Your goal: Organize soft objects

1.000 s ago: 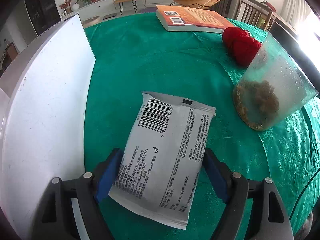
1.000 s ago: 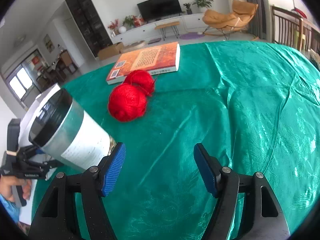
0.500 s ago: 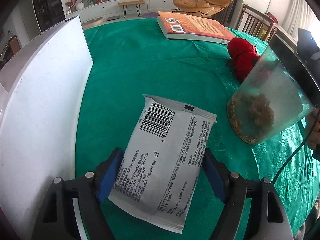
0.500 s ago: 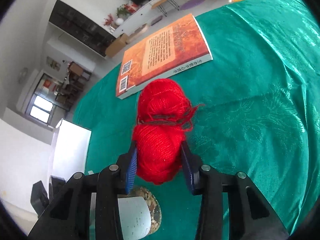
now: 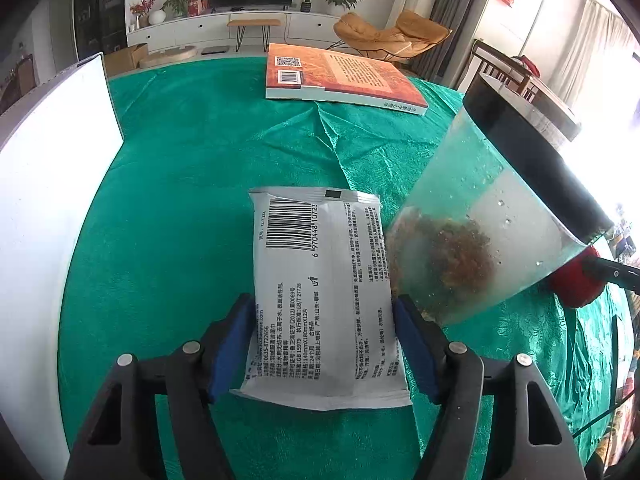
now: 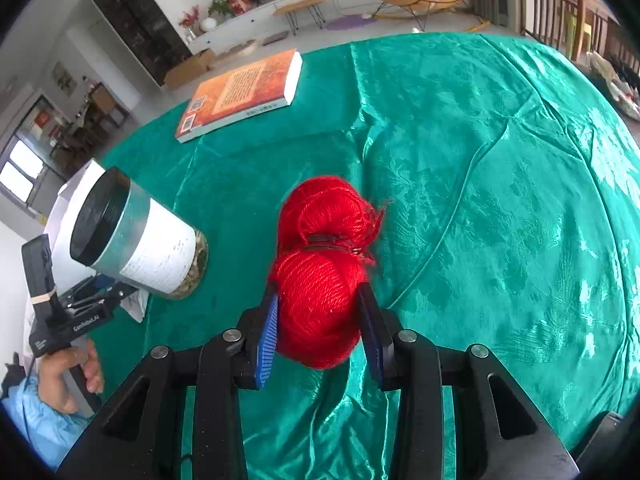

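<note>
My left gripper (image 5: 325, 320) is shut on a grey wipes packet (image 5: 322, 292), barcode side up, held over the green tablecloth (image 5: 180, 220). Its right edge is close against a clear jar (image 5: 480, 240) with a black lid and brown contents. My right gripper (image 6: 318, 312) is shut on the near lobe of a red yarn skein (image 6: 320, 280), tied at its middle, above the cloth. The yarn (image 5: 576, 288) peeks out behind the jar in the left wrist view. The left gripper (image 6: 92, 300) with the packet shows left of the jar (image 6: 140, 244) in the right wrist view.
An orange book (image 5: 340, 76) lies at the far side of the table, also in the right wrist view (image 6: 244, 96). A white board (image 5: 44, 208) stands along the left. The cloth has folds (image 6: 460, 208) to the right. Chairs stand beyond the table edge.
My right gripper closed on the red yarn and carried it back toward me, right of the jar. My left gripper turned the packet straighter and brought it up beside the jar.
</note>
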`<state>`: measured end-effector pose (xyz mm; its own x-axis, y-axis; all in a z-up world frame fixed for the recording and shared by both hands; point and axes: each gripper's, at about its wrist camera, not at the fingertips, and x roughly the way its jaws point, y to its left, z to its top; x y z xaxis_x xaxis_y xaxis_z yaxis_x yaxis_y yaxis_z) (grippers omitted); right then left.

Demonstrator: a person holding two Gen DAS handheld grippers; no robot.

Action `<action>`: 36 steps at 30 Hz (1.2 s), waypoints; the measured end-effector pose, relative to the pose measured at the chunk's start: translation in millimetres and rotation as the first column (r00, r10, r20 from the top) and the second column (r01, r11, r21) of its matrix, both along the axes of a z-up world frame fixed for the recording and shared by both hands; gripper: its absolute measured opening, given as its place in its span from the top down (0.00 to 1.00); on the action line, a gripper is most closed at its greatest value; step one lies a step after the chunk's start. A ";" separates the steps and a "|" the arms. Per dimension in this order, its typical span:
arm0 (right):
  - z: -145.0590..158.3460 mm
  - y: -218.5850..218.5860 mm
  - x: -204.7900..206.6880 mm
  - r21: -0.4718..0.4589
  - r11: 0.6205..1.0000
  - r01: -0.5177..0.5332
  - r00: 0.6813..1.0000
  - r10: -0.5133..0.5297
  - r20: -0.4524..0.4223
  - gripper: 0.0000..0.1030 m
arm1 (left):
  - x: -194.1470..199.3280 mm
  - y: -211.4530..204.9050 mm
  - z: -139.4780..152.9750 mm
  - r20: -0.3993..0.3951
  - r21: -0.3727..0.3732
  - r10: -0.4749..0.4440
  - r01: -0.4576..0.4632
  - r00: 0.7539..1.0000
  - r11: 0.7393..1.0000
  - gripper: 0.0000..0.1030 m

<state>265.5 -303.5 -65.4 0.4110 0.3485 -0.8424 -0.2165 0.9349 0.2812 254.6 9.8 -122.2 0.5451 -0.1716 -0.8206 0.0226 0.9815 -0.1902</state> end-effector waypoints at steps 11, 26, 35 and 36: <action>-3.7 5.0 -52.3 0.010 0.969 0.245 0.953 -0.243 0.179 0.30 | -64.7 33.1 -0.4 -0.037 0.060 0.086 -0.084 0.996 0.995 0.13; -44.0 56.3 -142.4 -0.250 0.904 0.346 0.934 -0.308 0.182 0.25 | -94.1 21.9 -17.6 0.031 0.177 0.093 -0.097 0.995 0.979 0.00; -53.7 57.1 -137.4 -0.246 0.899 0.362 0.928 -0.320 0.193 0.09 | -94.9 20.3 -17.0 0.036 0.179 0.099 -0.103 0.994 0.978 0.00; -53.9 58.0 -137.8 -0.247 0.899 0.362 0.927 -0.321 0.194 0.09 | -94.9 20.3 -17.1 0.036 0.180 0.098 -0.103 0.995 0.978 0.00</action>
